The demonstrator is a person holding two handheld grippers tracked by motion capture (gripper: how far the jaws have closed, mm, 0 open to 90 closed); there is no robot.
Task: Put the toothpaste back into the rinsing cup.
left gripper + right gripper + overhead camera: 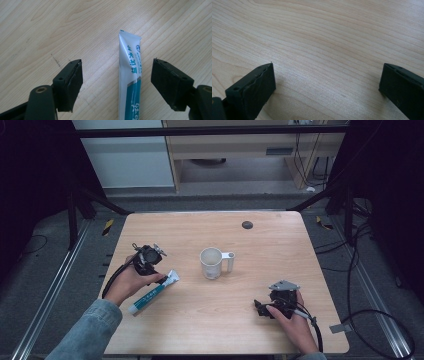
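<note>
left claw (117,72) is spread wide right over the toothpaste tube (130,75) near the tabletop (270,245) left edge, tube's long axis running straight between the jaws; right claw (325,85) sits released too, far off by the front-right corner

Toothpaste tube (151,293) — white with teal band and teal lettering, lying flat on the wooden table (210,320) at left-front, running diagonally, crimped flat end pointing up-right toward the mug (212,263), other end pointing toward the person. In the left gripper view the tube (130,82) is sitting between the two spread jaws, touching neither, crimped end farthest from the camera. Mug — white, upright, handle sticking out to the right, standing near table centre, well apart from the tube. Inside looking empty, though hard to tell.
</note>
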